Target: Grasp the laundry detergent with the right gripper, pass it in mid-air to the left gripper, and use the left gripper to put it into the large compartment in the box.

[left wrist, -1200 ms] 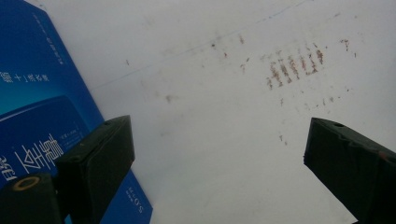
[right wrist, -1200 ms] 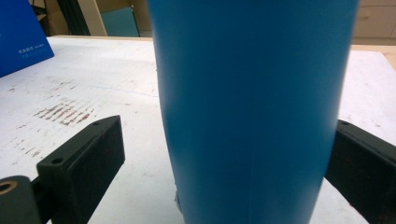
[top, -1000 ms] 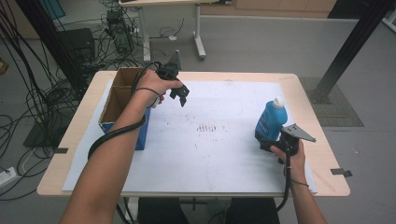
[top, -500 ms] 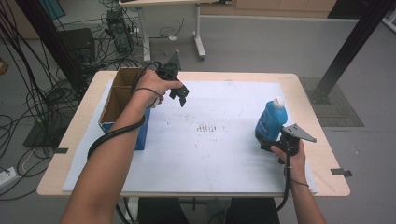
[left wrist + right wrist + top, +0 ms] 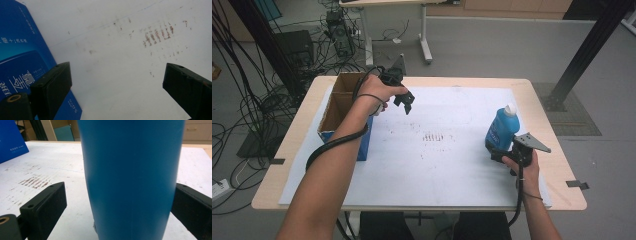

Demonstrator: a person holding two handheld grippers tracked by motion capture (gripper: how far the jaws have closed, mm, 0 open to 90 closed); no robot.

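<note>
A blue bottle [image 5: 502,127] with a white cap stands upright near the right side of the table. My right gripper [image 5: 498,151] sits low at its base, open, with the bottle [image 5: 130,170] between the jaws. In the right gripper view [image 5: 119,187] a gap shows between the left jaw and the bottle, while the right jaw lies at the bottle's edge. My left gripper [image 5: 406,103] hangs above the white sheet beside an open cardboard box [image 5: 343,92], pointing down. The left gripper view [image 5: 116,72] shows wide open jaws with nothing between them and the box's blue side [image 5: 22,62] at the left.
A white paper sheet [image 5: 437,170] with brownish smudges [image 5: 437,136] covers most of the wooden table [image 5: 557,165]. Cables and equipment lie on the floor at the left [image 5: 257,100]. A black post [image 5: 582,55] rises beyond the right corner, and another table's legs [image 5: 424,35] stand behind.
</note>
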